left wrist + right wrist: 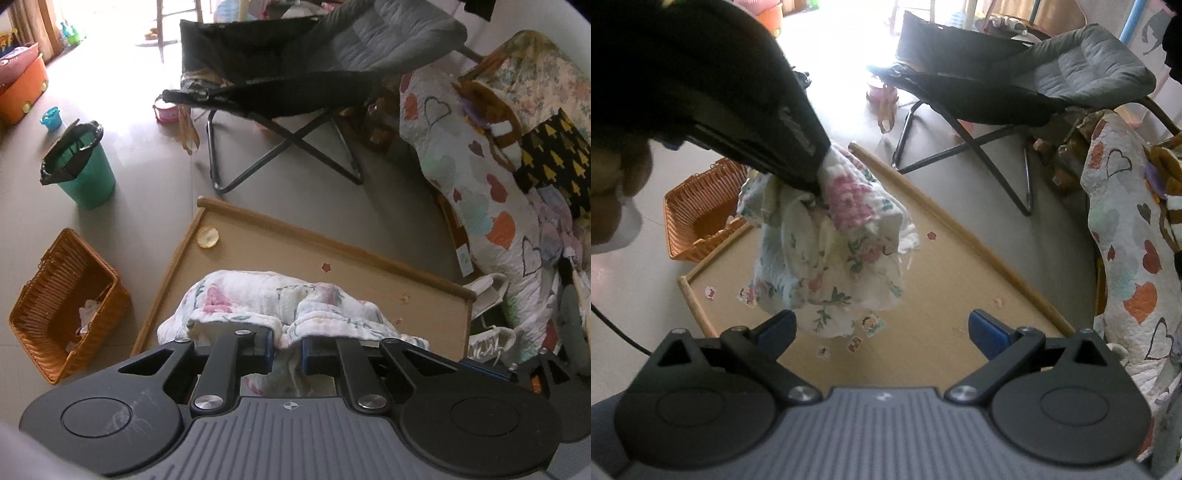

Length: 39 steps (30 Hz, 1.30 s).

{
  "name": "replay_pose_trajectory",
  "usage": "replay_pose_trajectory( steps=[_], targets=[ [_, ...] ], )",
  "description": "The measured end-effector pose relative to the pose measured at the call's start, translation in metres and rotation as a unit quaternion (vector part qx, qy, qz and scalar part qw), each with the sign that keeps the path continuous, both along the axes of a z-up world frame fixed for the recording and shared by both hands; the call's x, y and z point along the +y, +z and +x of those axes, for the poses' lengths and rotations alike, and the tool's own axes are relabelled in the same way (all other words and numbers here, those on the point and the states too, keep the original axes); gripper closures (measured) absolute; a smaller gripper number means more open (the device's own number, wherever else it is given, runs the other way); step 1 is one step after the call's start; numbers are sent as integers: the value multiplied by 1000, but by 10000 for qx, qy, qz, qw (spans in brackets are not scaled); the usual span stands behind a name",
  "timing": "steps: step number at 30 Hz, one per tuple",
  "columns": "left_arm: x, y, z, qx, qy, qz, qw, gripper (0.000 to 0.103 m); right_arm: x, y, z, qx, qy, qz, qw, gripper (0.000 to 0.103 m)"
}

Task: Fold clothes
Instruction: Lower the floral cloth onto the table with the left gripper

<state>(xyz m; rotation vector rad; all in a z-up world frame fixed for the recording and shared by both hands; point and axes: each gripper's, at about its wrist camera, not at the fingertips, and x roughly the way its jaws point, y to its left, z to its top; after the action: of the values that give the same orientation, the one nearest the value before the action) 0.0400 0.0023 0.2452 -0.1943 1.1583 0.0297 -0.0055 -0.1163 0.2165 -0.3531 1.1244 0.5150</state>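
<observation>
A white floral cloth garment is bunched over my left gripper, which is shut on it; the cloth drapes over both blue pads and hides the fingertips. In the right wrist view the same garment hangs in a crumpled bundle from the left gripper, above the low wooden table. My right gripper stands open below and in front of the hanging cloth, with nothing between its blue pads.
The table has a raised wooden rim and several small stickers. A wicker basket sits on the floor at its left, a green bin further off. A folding chair stands behind; a quilt with hearts lies at right.
</observation>
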Motion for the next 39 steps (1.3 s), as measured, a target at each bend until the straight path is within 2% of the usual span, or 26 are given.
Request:
replay_pose_trajectory(
  steps=[9,14,25,39],
  targets=[
    [-3,-36,20,106,-49,23,9999,90,-1,-22,8,173,-207,-48,9996,2],
    [-4,-57,24,151,-126,35,9998,89,3,-34,11,126,-224,-112,9996,2],
    [10,-91,37,209,-32,-57,9998,89,5,-56,20,224,-280,-274,9990,2],
    [7,-135,47,376,-218,-64,9990,89,-3,-80,32,276,-646,-192,9973,2]
  ],
)
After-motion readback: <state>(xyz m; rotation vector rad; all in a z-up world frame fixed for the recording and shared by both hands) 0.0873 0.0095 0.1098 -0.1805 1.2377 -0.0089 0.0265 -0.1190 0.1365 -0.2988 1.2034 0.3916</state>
